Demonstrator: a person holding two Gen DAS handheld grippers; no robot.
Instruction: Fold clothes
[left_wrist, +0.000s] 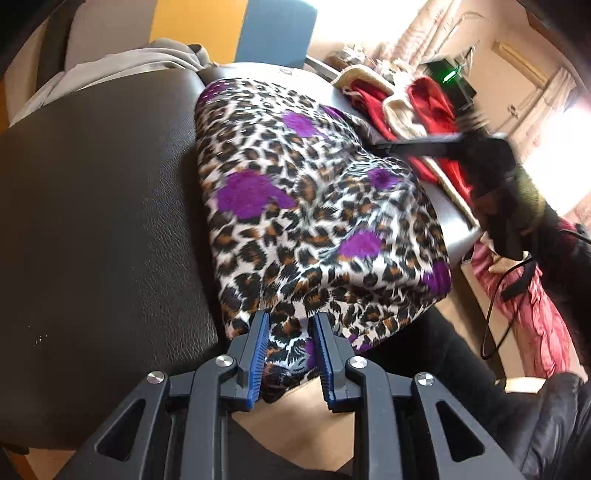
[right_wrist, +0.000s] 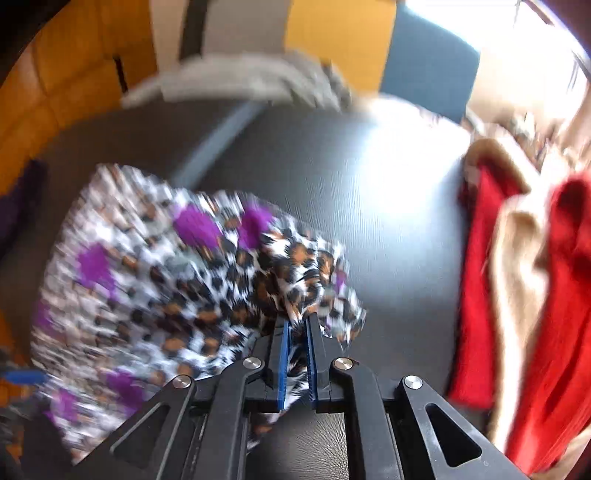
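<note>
Left wrist view: leopard-print garment (left_wrist: 310, 206) lies on the black table (left_wrist: 96, 206), long axis running from lower centre to upper centre. Left gripper (left_wrist: 290, 325) and right gripper (right_wrist: 297, 325) each pinch its fabric. Judged mid-fold; next, lay the held edges evenly.

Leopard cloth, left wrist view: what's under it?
The leopard cloth lies on the dark table, its near edge hanging off where the left gripper pinches it. Whatever sits beneath its middle is covered; the folded bulk hides it.
</note>
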